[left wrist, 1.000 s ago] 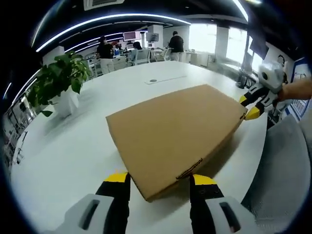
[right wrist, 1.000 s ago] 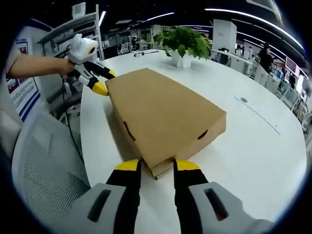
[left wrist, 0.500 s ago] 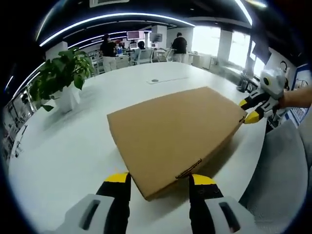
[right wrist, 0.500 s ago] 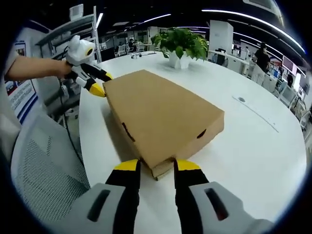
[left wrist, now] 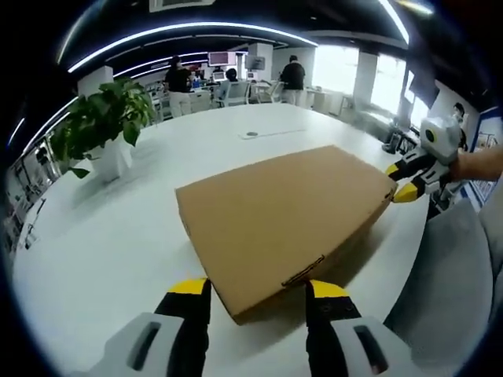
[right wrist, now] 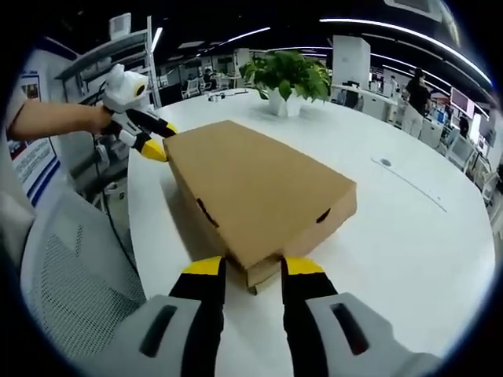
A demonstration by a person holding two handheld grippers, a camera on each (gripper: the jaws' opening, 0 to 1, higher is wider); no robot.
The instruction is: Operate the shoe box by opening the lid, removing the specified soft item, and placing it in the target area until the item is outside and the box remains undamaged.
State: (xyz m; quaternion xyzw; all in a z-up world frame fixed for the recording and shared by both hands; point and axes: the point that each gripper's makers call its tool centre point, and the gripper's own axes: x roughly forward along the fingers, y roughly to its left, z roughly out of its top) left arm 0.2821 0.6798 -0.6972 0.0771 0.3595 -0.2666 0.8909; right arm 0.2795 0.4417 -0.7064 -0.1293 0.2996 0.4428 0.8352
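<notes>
Nothing has shifted: your left tool [left wrist: 254, 290] and right tool [right wrist: 253, 269] still sit parted, straddling opposite corners of the shoe box [left wrist: 279, 216] (lid unopened).

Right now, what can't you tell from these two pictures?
- What lies inside the cardboard box: the shut lid hides it in both views.
- Whether each claw pinches its box corner: left claw, right claw; the corner covers the contact.
- The small round object on the table: too small.
</notes>
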